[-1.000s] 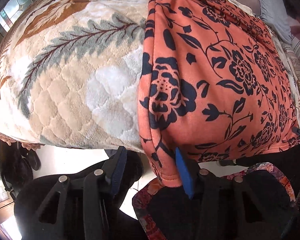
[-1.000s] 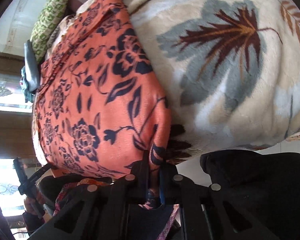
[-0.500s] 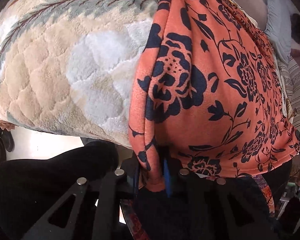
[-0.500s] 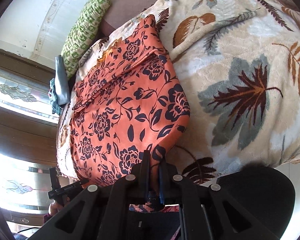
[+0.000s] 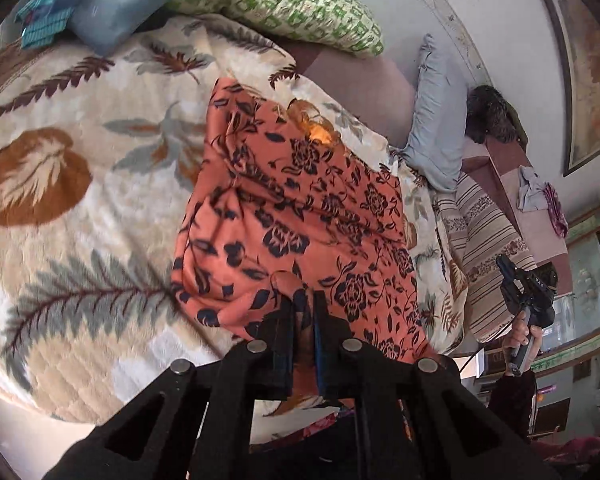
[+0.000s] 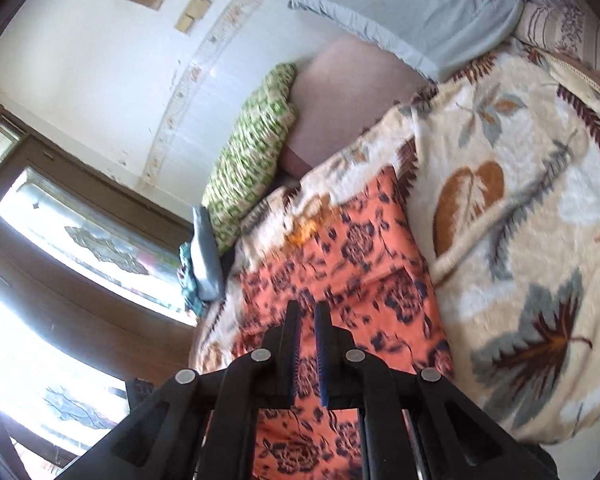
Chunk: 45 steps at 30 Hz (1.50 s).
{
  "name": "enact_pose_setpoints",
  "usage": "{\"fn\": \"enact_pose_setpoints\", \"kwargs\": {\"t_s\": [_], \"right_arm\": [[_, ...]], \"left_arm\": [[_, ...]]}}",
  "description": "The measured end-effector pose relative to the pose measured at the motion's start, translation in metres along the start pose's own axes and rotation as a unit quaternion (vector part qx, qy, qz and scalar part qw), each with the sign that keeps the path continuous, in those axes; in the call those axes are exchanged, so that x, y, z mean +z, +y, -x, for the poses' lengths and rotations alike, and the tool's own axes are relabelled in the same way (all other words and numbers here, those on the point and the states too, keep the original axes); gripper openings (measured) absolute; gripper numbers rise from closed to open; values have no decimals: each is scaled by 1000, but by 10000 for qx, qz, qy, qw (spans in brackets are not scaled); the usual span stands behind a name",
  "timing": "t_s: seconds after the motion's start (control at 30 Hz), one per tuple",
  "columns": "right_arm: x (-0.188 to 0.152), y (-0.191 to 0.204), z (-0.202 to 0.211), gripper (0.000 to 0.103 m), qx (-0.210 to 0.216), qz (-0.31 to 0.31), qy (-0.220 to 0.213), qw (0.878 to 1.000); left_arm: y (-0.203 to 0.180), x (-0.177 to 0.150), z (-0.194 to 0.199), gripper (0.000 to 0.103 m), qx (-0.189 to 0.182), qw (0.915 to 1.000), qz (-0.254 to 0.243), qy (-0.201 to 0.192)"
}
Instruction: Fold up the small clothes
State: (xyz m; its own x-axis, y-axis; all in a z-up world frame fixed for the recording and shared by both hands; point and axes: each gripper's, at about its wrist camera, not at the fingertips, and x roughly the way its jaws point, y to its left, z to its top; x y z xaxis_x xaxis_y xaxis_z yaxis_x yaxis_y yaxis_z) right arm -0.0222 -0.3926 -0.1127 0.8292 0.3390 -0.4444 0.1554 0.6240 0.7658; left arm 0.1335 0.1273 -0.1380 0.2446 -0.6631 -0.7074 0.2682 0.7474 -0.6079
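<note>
1. An orange floral garment (image 5: 296,216) lies on a cream leaf-print blanket (image 5: 80,200) covering the bed, its near edge raised
2. My left claw (image 5: 303,312) is nearly closed, pinching that raised near edge
3. My right claw (image 6: 307,328) has its jaws narrow, with garment fabric seen between them; I cannot tell whether it grips
4. A green patterned pillow (image 5: 284,0) rests at the bed's far side

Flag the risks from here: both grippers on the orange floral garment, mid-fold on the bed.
1. The left gripper pinches only a small fold near the orange floral garment edge; it could slip out.
2. The right gripper view is blurred, so its grip is uncertain.
3. The plush leaf blanket may drag and bunch the fabric.
</note>
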Motion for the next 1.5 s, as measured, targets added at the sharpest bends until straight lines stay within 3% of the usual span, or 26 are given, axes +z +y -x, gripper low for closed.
{"fn": "enact_pose_setpoints", "kwargs": {"t_s": [0.07, 0.17, 0.23, 0.43, 0.6, 0.63, 0.67, 0.73, 0.87, 1.03, 1.1, 1.13, 1.17, 1.23, 1.4, 1.5], "right_arm": [[14, 5, -18, 8, -679, 120, 187, 9974], [8, -4, -45, 12, -763, -111, 969, 9923], [-12, -19, -56, 12, -836, -347, 1443, 9854], [-96, -84, -49, 12, -1462, -857, 2126, 9623], [-141, -128, -29, 14, -1848, -1260, 2189, 9498], [-147, -134, -26, 25, -1865, -1342, 2185, 9484], [-153, -137, -23, 49, -1888, -1381, 2184, 9474], [-161, -139, -15, 73, -1821, -1452, 2076, 9501], [-170, -139, -16, 73, -1721, -1336, 1988, 9555], [-187, -143, -47, 73, -1814, -1347, 2389, 9444], [-198, -149, -57, 63, -1817, -1429, 2636, 9365], [-201, -151, -57, 38, -1650, -1560, 2632, 9376], [-200, -151, -55, 17, -1509, -1640, 2587, 9399], [-192, -138, -47, 8, -1505, -1350, 2437, 9485], [-137, -90, -15, 8, -675, -986, 1603, 9798], [-89, -61, -5, 8, -94, -839, 991, 9915]], "left_arm": [[-4, 24, -5, 8, 249, 9996, -120, -63], [0, 34, -12, 8, 138, 9998, -84, -74], [-2, 28, -16, 8, 62, 9999, -145, -41], [-4, -2, -9, 8, 130, 9998, -116, -33], [-3, -18, 9, 8, 294, 9995, -66, -131], [-5, -21, 10, 8, 334, 9993, -67, -135], [-6, -23, 11, 8, 388, 9991, -78, -139], [-8, -28, 11, 8, 457, 9988, -92, -134], [-12, -33, 14, 8, 525, 9985, -93, -154], [-21, -36, 21, 8, 548, 9981, -175, -204], [-22, -36, 23, 8, 563, 9980, -177, -227], [-23, -36, 24, 8, 577, 9979, -175, -232], [-23, -35, 25, 8, 579, 9979, -170, -237], [-23, -34, 27, 8, 575, 9979, -159, -248], [-27, -17, 32, 8, 549, 9976, -245, -351], [-27, 5, 36, 8, 551, 9969, -249, -502]]}}
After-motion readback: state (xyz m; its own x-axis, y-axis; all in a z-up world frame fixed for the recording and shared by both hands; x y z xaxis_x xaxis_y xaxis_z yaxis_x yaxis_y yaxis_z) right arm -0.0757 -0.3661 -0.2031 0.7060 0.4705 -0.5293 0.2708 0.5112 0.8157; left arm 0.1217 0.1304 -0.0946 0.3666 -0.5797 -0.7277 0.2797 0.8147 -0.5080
